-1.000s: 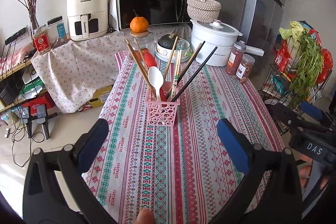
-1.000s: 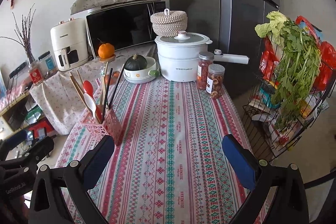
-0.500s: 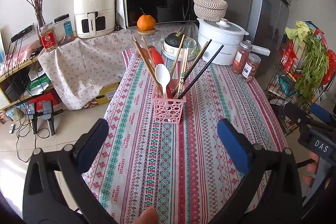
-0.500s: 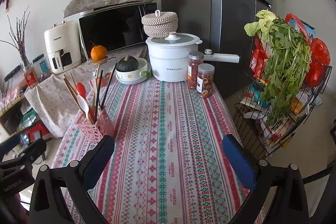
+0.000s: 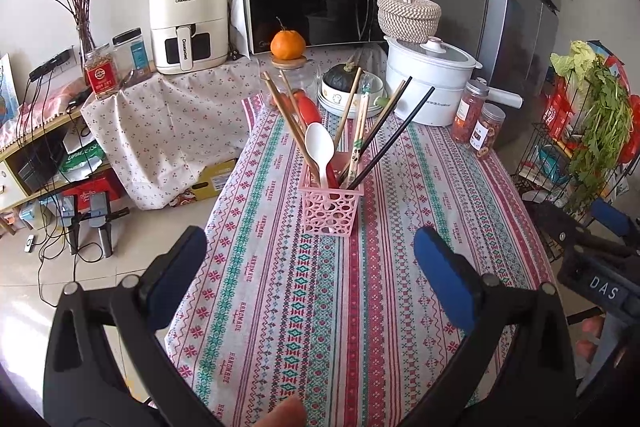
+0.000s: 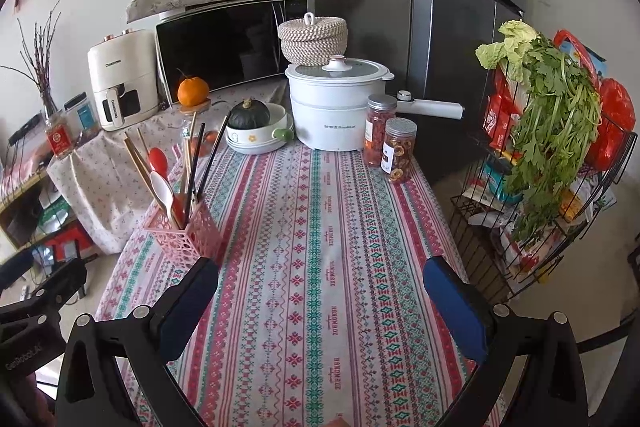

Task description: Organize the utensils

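Observation:
A pink perforated holder (image 5: pixel 330 211) (image 6: pixel 188 237) stands upright on the patterned tablecloth (image 5: pixel 320 307). In it stand a white spoon (image 5: pixel 319 151) (image 6: pixel 162 193), a red spoon (image 5: pixel 309 109) (image 6: pixel 158 158), wooden chopsticks (image 5: pixel 286 119) and black chopsticks (image 5: pixel 394 151). My left gripper (image 5: pixel 310 265) hangs open in front of the holder, nothing between its blue pads. My right gripper (image 6: pixel 320 287) is open too, over the bare cloth with the holder to its left. The other gripper shows at each view's edge.
At the table's far end stand a white pot (image 6: pixel 338 107), two jars (image 6: pixel 390 147), a bowl with a dark squash (image 6: pixel 256 131) and an orange (image 5: pixel 287 45). A microwave (image 5: pixel 316 7) and air fryer (image 5: pixel 186 23) are behind. A wire rack with greens (image 6: pixel 560 147) stands right.
Both grippers have drawn back and up from the table, so the holder looks smaller and farther. Nothing on the table has moved; both grippers stay open.

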